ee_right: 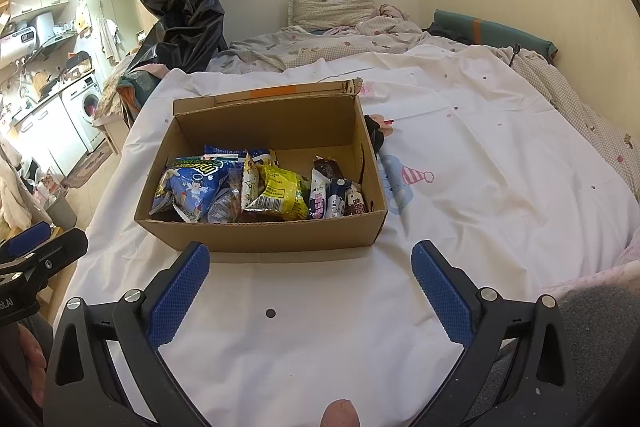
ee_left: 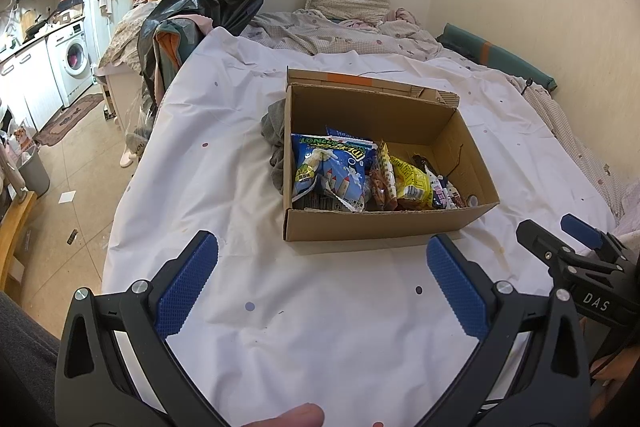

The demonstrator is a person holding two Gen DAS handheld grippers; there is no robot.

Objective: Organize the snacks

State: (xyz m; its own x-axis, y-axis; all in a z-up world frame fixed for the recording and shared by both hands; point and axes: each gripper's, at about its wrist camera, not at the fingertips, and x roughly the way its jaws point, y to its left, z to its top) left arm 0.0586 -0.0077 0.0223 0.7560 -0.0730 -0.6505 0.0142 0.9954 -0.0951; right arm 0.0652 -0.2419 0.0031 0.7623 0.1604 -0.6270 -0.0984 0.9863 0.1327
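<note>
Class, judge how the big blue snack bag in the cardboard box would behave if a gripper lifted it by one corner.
The blue snack bag looks puffy and crinkled, so probably light and floppy. Its glossy film may slip between fingers. Neighbouring packets in the cardboard box lean against it, so they might shift.

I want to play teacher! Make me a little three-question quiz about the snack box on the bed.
1. True or false: the brown cardboard box on the white bedsheet is closed.
2. Which snack lies nearest the box's left wall? A) blue-and-white snack bag B) yellow snack packet C) dark chocolate bar wrappers
3. Fill in: both the left tool and the right tool are holding ____.

Key
1. False, it is open on top.
2. A
3. Nothing; each stands open over the sheet, in front of the box.
</note>
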